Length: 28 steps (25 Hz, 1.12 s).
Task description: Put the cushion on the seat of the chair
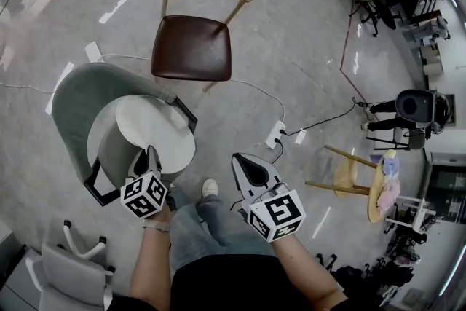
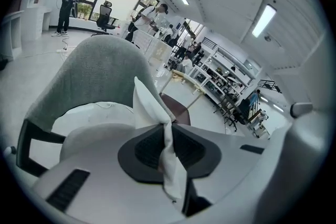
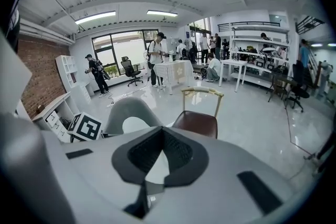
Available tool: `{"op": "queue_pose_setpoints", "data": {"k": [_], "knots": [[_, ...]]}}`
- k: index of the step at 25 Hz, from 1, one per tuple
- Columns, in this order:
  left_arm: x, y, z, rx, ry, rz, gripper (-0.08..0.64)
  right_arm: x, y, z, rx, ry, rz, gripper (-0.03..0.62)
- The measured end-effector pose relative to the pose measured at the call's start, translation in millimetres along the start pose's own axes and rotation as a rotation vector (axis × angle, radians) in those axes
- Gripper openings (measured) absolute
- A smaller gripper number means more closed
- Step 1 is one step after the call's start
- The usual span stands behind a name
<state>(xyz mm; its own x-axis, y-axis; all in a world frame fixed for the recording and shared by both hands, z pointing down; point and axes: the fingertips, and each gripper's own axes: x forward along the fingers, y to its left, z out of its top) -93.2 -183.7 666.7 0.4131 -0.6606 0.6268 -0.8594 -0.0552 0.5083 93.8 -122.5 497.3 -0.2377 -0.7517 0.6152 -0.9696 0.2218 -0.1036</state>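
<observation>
**Cushion on the grey armchair, one edge pinched**

On the left, a sage-grey upholstered tub chair with black arm frames point(image 1: 76, 95) stands facing the person. The round white fabric cushion point(image 1: 156, 131) lies across its seat, its far edge near the curved back. The left gripper point(image 1: 150, 154) is clamped on the cushion's near edge. Its own view shows a fold of white cloth squeezed between the pads and bunched into an upright ridge. I reckon the grip is at the rim so the cushion can be tugged flat without the gripper getting trapped beneath it. The cushion looks settled on the seat already, so what remains is probably squaring it up and letting go.

Further back, in the middle, a chair with a brown leather seat and a pale wooden backrest point(image 1: 191, 47) stands bare, well apart from the cushion.

To the right, the right gripper point(image 1: 239, 159) hangs over the polished grey floor point(image 1: 306, 69) beside the person's leg. Its jaws are drawn together with nothing between them. I'd guess it is out of the way because one gripper is enough for something this soft and light. A white power strip point(image 1: 275, 135) lies on the floor just beyond it.
</observation>
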Motion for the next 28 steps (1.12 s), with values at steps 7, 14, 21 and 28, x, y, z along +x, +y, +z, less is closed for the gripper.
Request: {"op": "queue_pose_setpoints", "data": {"k": [7, 14, 21, 28], "knots": [[-13.3, 47.6, -22.0, 0.004, 0.001, 0.089, 0.054, 9.3, 25.7, -18.5, -0.037, 0.039, 0.065, 0.008], [-25.5, 106.4, -41.7, -0.014, 0.004, 0.165, 0.054, 40.3, 70.1, -30.9, -0.105, 0.084, 0.162, 0.008], [-30.6, 158.4, -72.9, -0.07, 0.014, 0.217, 0.054, 75.6, 106.2, -54.8, -0.166, 0.144, 0.244, 0.008], [-29.0, 190.6, -99.4, -0.124, 0.021, 0.253, 0.054, 101.9, 138.2, -67.2, -0.23, 0.183, 0.326, 0.008]]}}
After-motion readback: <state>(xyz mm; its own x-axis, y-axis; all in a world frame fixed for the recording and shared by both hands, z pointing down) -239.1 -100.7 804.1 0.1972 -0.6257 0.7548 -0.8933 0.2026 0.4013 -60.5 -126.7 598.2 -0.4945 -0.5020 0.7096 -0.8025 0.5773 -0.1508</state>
